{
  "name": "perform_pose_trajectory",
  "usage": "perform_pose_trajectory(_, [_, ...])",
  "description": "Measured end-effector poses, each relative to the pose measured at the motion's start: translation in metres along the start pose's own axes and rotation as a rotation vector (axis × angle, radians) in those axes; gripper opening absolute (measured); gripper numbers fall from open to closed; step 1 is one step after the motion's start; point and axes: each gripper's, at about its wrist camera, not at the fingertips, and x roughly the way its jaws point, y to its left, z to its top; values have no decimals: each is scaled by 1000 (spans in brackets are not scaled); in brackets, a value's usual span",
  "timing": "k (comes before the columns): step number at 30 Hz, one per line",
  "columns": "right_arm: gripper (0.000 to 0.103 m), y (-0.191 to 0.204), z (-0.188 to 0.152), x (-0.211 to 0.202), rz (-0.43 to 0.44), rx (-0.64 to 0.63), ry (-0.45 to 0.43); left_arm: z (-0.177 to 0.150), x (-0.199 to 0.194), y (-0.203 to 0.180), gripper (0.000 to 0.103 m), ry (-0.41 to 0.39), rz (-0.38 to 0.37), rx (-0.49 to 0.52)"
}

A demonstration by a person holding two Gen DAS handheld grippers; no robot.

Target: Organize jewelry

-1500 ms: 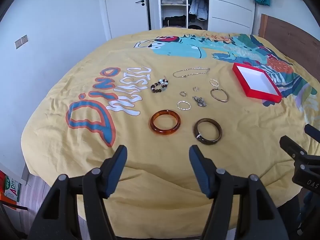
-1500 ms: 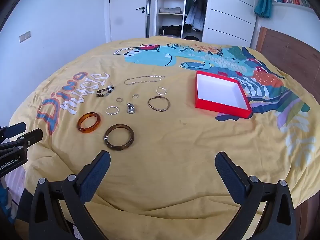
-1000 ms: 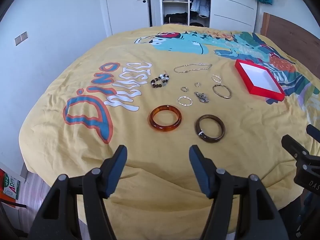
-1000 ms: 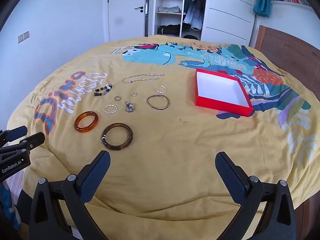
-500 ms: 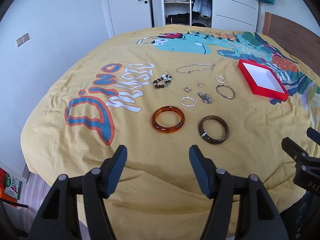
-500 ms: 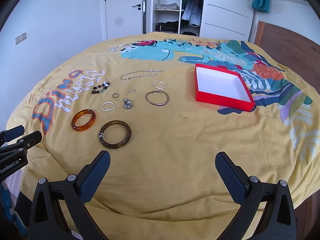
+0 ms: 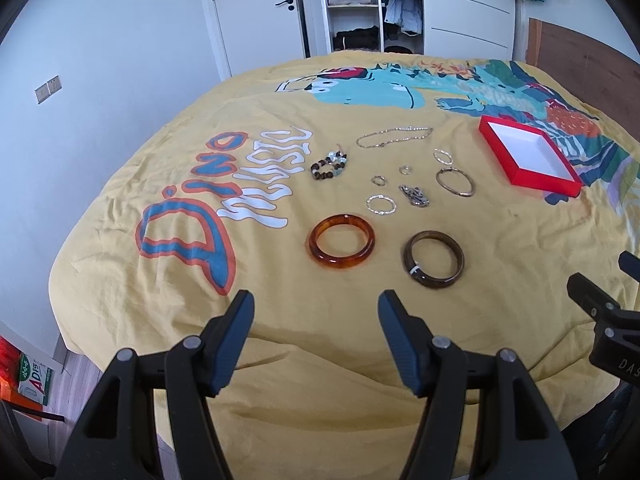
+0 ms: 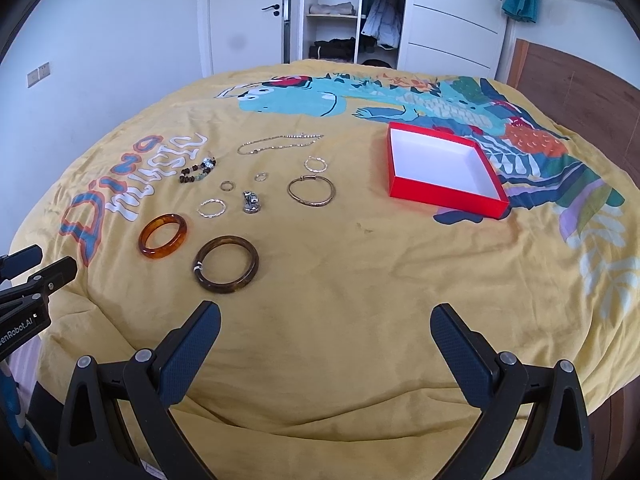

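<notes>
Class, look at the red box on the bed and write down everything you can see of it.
The red box is a shallow, square, open tray with bright red outer walls and a plain white inside. It looks like stiff card. No lid shows, and nothing lies in it. It sits flat on the yellow bedspread, turned corner-on, partly over the printed dinosaur picture. It stands apart to the right of the jewelry; the thin gold bangle is the nearest piece. Neither gripper touches it.

Both wrist views look forward from the bed's (image 7: 280, 380) near edge toward the wardrobe (image 8: 336, 12), left view slightly nearer; both share the jewelry and red box (image 8: 440, 196).
</notes>
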Motion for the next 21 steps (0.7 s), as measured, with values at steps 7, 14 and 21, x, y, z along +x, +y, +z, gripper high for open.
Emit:
perform_pose_trajectory(7, [103, 0, 0, 1, 0, -2, 4, 0, 0, 0, 63, 2, -1, -2])
perform_pose_trajectory(14, [103, 3, -1, 4, 2, -15, 14, 0, 8, 11, 63, 47, -47, -42])
perform_pose_trajectory(21, [103, 4, -2, 9, 15, -16, 31, 0, 17, 11, 63, 93, -65, -48])
